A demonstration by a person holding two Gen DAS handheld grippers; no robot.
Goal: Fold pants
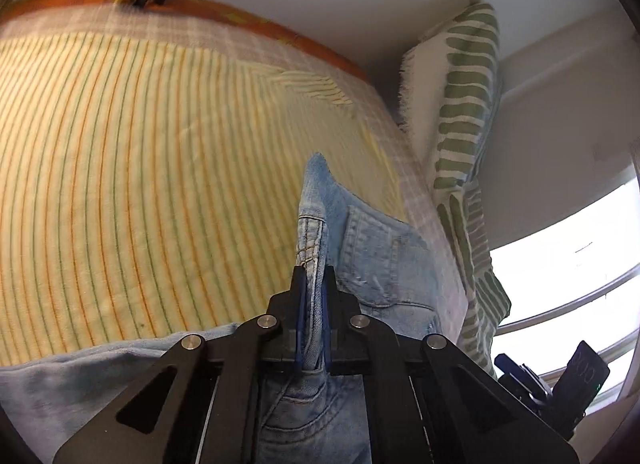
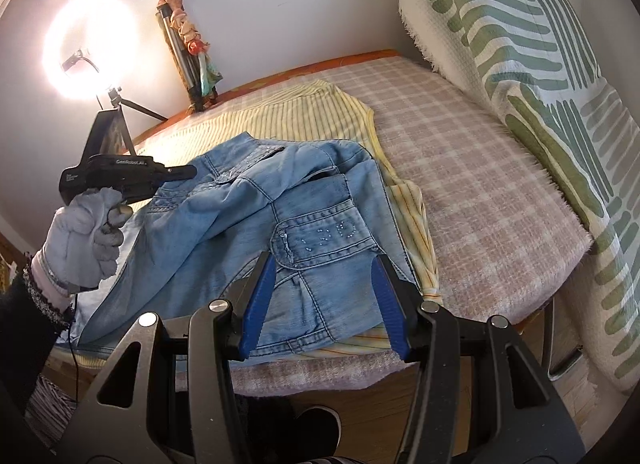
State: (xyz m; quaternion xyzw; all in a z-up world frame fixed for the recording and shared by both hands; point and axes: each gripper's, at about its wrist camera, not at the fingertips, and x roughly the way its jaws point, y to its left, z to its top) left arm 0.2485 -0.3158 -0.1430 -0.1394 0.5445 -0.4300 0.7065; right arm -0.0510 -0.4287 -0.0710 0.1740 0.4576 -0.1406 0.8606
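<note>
Left wrist view first: the left gripper [image 1: 314, 276] sits bottom centre, jaws nearly closed, pinching a bunched fold of the jeans [image 1: 360, 248] between the blue pads [image 1: 326, 304]. The denim sticks up past the fingertips toward mid-frame and also hangs below the jaws. Behind it, filling the left half, is the yellow striped sheet [image 1: 140, 164], and a green-patterned cushion [image 1: 464, 136] stands at the right.

Right wrist view: the right gripper [image 2: 324, 264] at bottom centre is spread wide, holding nothing; I can't tell if its tips touch the cloth. The jeans [image 2: 248, 232] lie rumpled mid-frame on the yellow striped sheet [image 2: 280, 116], which is on the checked blanket [image 2: 480, 192]. Left of centre, a gloved hand [image 2: 84, 232] holds the left gripper's handle at the jeans' far edge. A ring light [image 2: 90, 52] glows upper left.
</note>
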